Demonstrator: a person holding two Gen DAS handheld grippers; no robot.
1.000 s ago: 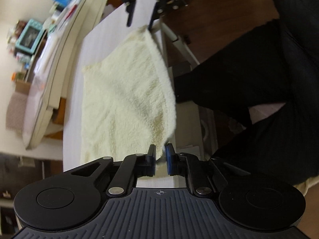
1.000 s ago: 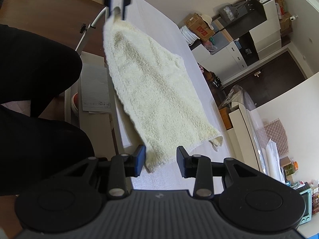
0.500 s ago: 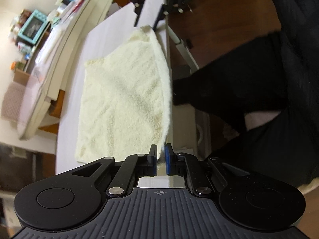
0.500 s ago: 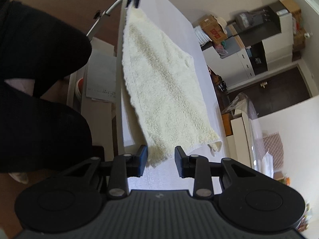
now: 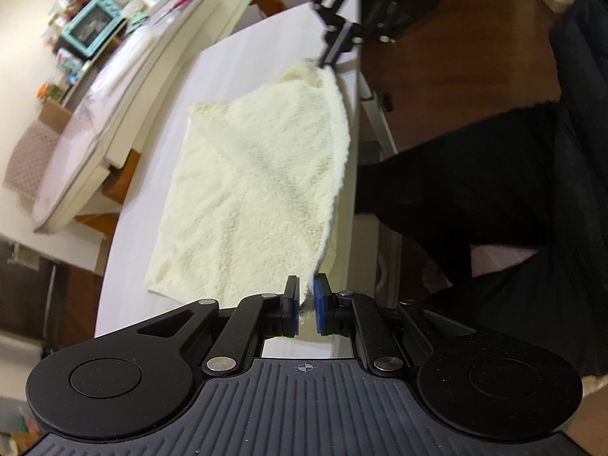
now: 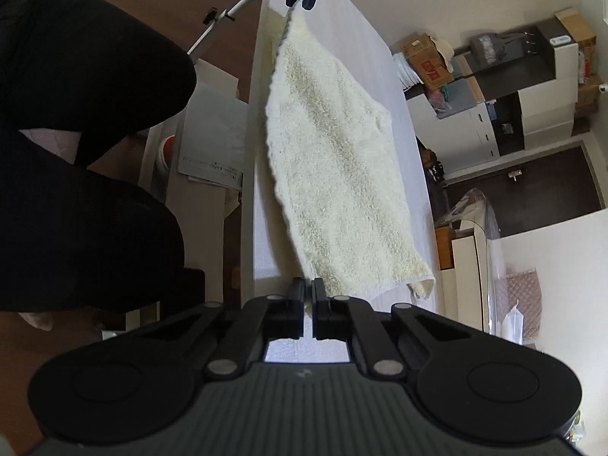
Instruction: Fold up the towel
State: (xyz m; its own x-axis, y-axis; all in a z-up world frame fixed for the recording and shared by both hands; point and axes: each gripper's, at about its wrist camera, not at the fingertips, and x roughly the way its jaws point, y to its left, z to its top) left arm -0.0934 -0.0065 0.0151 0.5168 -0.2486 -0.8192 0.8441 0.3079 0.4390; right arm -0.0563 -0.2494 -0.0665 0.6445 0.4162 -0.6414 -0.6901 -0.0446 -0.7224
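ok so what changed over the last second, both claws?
The right claw went from open around the towel corner to shut on it. The near edge has lifted further off the white table. The left claw stayed clamped on its corner throughout, and the far edge stayed lying on the table.

Left wrist view looking close along the left claw (image 5: 306, 306) down the towel (image 5: 258, 190), right wrist view facing back from the opposite corner, both sharing the white surface (image 6: 374, 72).
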